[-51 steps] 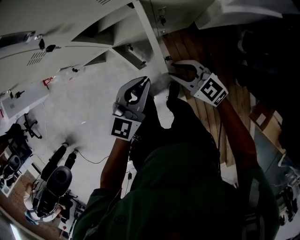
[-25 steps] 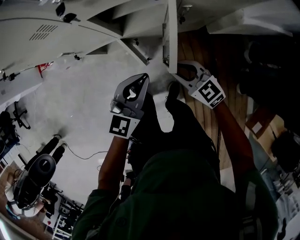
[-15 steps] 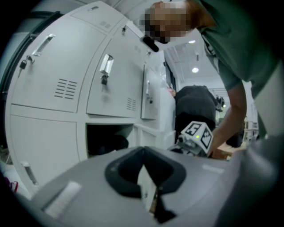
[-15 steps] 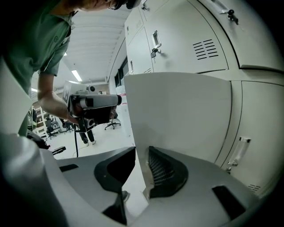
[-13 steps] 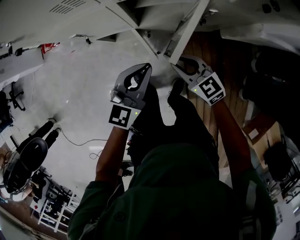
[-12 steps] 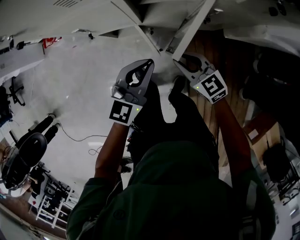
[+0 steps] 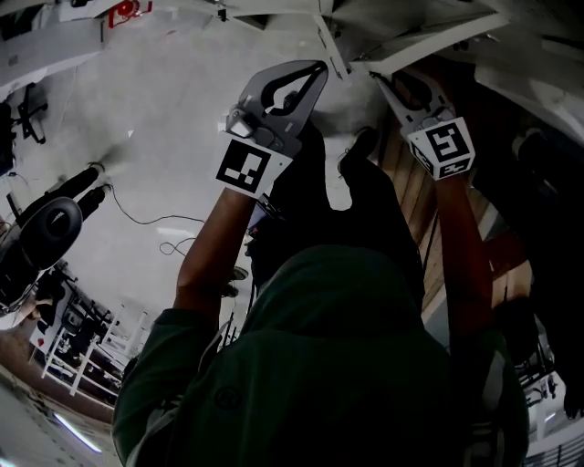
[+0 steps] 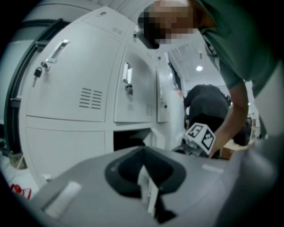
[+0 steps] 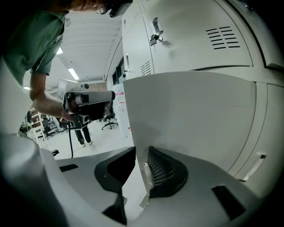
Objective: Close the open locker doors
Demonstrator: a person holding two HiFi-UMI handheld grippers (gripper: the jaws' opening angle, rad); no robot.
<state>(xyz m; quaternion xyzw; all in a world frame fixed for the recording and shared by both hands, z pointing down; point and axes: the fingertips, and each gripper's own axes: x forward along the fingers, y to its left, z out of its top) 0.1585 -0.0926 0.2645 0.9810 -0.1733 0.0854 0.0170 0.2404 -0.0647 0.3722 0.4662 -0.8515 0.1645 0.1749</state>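
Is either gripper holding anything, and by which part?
Nothing is gripped. The right gripper has the locker door edge between its fingers, which have just been closing but don't clamp it; the left gripper is shut, empty.

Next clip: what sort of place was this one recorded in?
Probably an indoor lab or workshop. A bank of white metal lockers lines one wall, an office chair stands on the open floor behind, and strip lights run overhead.

Looking down from the head view, the lockers [image 7: 456, 18] run off the top edge, so only their lowest doors and frames show. The open compartment [image 8: 126, 141] is too dark to see into. The red tag [image 7: 128, 11] is cut by the edge, its print unreadable.
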